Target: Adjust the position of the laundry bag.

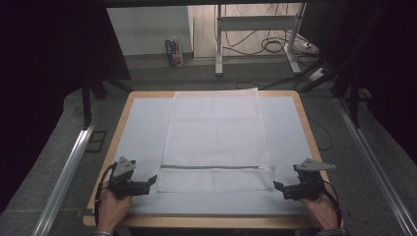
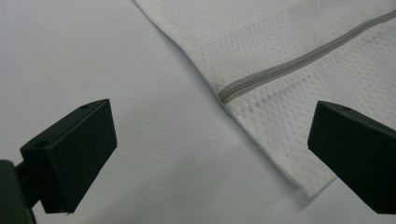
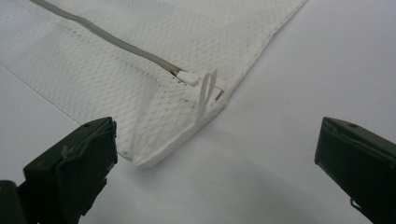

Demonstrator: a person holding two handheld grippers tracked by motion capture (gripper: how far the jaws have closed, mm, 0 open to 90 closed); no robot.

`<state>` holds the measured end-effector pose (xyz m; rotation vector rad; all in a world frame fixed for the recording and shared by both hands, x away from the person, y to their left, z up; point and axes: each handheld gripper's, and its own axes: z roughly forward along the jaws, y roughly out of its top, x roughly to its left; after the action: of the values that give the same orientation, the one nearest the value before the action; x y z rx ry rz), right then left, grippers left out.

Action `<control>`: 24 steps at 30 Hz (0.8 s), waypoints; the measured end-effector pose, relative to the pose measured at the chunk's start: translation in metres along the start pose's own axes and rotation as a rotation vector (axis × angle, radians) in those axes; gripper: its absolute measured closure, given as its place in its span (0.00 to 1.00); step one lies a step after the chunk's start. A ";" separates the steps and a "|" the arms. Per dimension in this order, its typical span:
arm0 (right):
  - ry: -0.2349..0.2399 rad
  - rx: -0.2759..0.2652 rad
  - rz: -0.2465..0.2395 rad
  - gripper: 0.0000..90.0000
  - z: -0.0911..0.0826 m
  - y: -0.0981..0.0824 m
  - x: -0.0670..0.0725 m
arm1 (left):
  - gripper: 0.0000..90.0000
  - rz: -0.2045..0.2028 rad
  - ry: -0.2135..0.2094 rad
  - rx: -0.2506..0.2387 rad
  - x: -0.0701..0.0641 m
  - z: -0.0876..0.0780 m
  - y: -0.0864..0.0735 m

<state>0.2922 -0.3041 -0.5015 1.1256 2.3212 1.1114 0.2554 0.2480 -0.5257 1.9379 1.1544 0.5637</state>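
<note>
At the near edge of the table, a person's hands hold two grippers that point inward at the two near corners of a white mesh laundry bag [image 1: 215, 132]. The left gripper [image 1: 153, 180], jaws spread wide and grasping nothing, sits just beside the bag's near left corner; in the left gripper view one jaw hangs over the bare mat and the other over the mesh. The right gripper [image 1: 277, 186], likewise released and empty, faces the near right corner, where the right gripper view shows the white zipper pull [image 3: 205, 91] lying at the end of the grey zipper [image 1: 216, 167], with the corner of the mesh slightly lifted off the surface. The bag lies flat and lengthwise down the middle of a pale mat [image 1: 142, 128] that covers the wooden table [image 1: 305, 118], its zipper running across near the person's side. Beyond the table stand a desk frame [image 1: 255, 29] and loose cables [image 1: 275, 46] on the floor.
</note>
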 end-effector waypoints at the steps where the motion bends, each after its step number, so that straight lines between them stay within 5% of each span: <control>1: 0.000 0.000 0.000 0.00 0.000 0.000 0.000 | 0.01 -0.002 -0.003 -0.002 0.000 0.000 0.000; 11: 0.001 -0.014 0.009 0.00 0.003 0.001 0.000 | 0.03 0.021 0.018 -0.006 0.000 -0.001 0.002; 24: -0.002 0.002 0.012 0.01 0.003 -0.001 -0.002 | 0.06 -0.014 -0.032 0.055 0.003 0.007 0.003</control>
<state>0.2947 -0.3043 -0.5041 1.1429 2.3178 1.1118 0.2633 0.2470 -0.5272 1.9770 1.1732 0.4971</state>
